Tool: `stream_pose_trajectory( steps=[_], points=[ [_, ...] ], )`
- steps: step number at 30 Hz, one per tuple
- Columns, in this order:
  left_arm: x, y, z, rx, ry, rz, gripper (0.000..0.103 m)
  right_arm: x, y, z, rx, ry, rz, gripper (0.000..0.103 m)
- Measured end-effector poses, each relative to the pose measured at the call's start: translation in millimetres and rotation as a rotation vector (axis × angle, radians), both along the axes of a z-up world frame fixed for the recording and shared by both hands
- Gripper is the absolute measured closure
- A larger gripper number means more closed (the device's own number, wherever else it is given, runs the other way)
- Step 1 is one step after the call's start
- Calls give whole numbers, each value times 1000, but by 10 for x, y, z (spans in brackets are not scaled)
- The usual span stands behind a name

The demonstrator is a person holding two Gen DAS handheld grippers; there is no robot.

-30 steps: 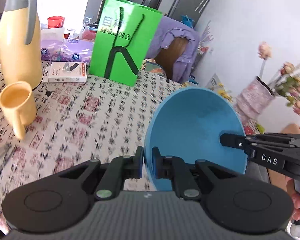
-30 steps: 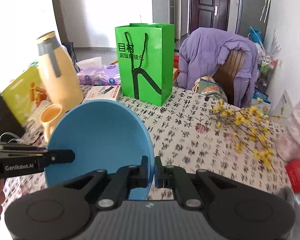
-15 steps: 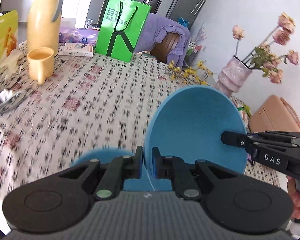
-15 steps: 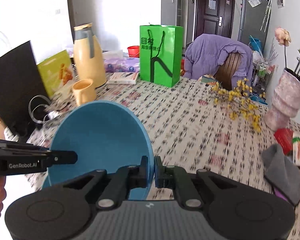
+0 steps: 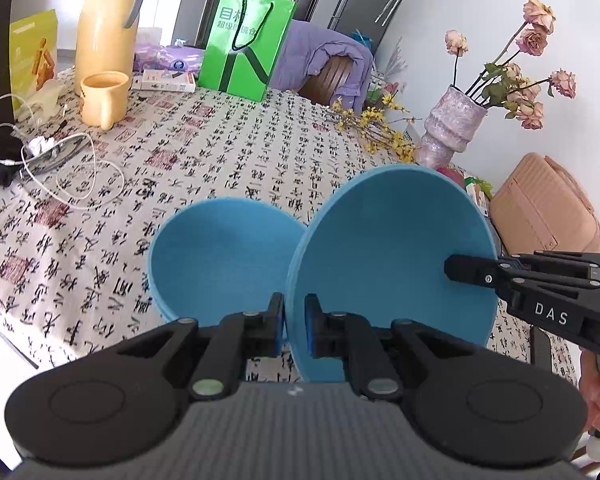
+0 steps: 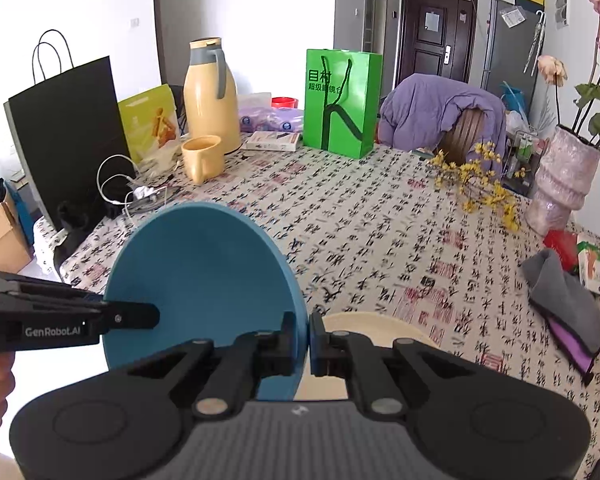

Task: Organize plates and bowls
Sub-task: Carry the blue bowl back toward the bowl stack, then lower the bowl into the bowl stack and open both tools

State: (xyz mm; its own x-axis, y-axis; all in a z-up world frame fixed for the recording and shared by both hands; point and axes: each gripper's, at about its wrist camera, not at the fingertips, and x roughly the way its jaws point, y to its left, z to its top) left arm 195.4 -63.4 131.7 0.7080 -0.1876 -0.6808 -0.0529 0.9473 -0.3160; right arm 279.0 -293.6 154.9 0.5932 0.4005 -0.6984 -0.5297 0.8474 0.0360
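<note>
- Now both grippers carry one blue bowl [image 5: 392,256] between them, and the view has changed over the last second: the bowl has travelled back across the desk [image 5: 220,152], away from the green bag [image 5: 246,46] at the far edge and toward the near edge.
- A second blue bowl [image 5: 220,256], absent from the left wrist view a second ago, now sits on the desk just left of and below the carried one; a cream dish [image 6: 374,330] shows under the right gripper near the near edge.
- That suggests the carry is close to its end, with the resting blue bowl the likely nesting place.
- The left gripper [image 5: 292,322] has its fingers closed tight on the bowl's near rim, the wall pinched between the blue pads.
- The right gripper [image 6: 302,338] is likewise clamped on the opposite rim, fingers almost together with only the bowl wall between.
- Both grippers point forward and downward, facing each other across the bowl, which hangs tilted, clear of the cloth.
- A hand [image 5: 598,396] holds the right gripper's handle at the frame edge.
</note>
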Motion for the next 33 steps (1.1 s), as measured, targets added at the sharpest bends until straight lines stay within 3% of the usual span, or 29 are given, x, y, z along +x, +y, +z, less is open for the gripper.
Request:
stream_pose_trajectory(
  steps=[12,17,29,32,33],
  points=[
    [168,419,241,-1,-63,41,93,185,290,139,43,-27,43,97],
    [399,689,143,-14,-10,65,93,426,574,26,40,2,61,97],
    [710,1060,-336,-69,146,73,92,871,959,-456,33,185,83,94],
    [728,1100,-348,-83,132,76,81,941,953,-547,43,225,72,83],
    [729,1106,-337,-78,120,78,68,950,955,-561,36,221,65,79]
  ],
)
